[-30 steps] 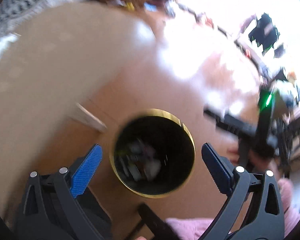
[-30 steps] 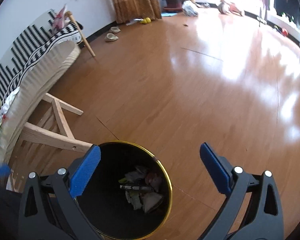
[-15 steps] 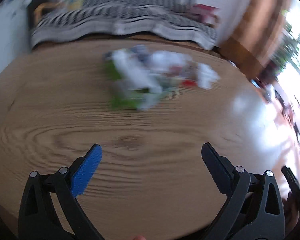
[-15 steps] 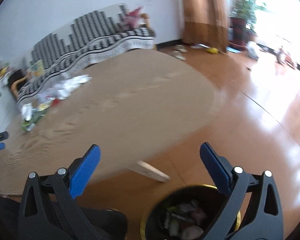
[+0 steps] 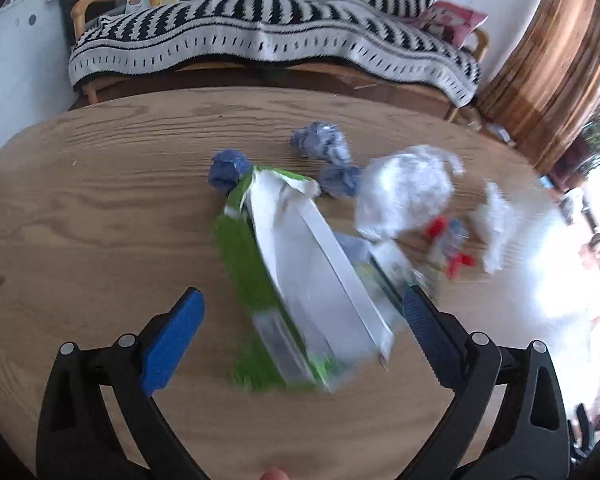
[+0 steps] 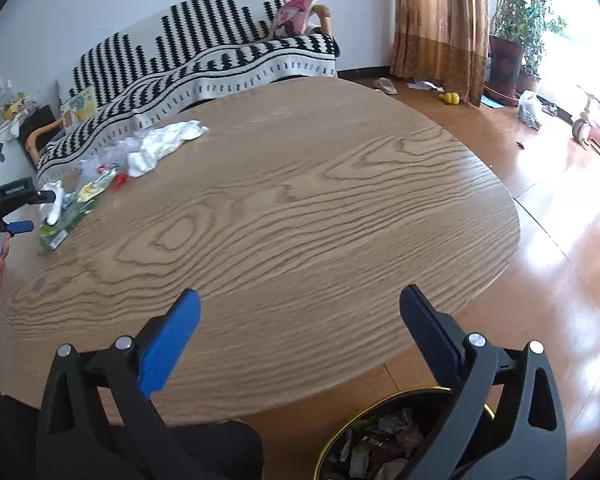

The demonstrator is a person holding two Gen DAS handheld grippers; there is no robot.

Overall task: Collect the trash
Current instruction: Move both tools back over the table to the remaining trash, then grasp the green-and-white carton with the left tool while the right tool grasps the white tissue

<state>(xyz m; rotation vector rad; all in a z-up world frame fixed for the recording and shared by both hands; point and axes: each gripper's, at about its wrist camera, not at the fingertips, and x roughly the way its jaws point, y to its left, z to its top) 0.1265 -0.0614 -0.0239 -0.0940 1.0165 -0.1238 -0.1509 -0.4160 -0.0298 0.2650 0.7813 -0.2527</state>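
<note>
From the left wrist view I have the left gripper (image 5: pixel 302 326) spread wide with nothing between its jaws, and the green-and-white carton (image 5: pixel 296 280) lies flat on the wooden table (image 5: pixel 80 220) directly ahead of it, filling the middle of the frame. Its long axis runs diagonally, from its torn top at upper centre down toward lower right, so the near end sits just about between my two fingertips, closer to the right one. Beyond it, in the centre and right of the frame, are crumpled blue paper balls (image 5: pixel 320 144), a clear plastic wad (image 5: pixel 406 190) and small red scraps (image 5: pixel 456 264). The left hand is plainly the nearer one: in the right wrist view the right gripper (image 6: pixel 298 330) hangs open and empty over the near table edge, the pile well apart at mid left, with the trash bin (image 6: pixel 380 444) at the bottom of the frame. I judge a slight twist is needed to square my jaws across the carton's narrow width.
</note>
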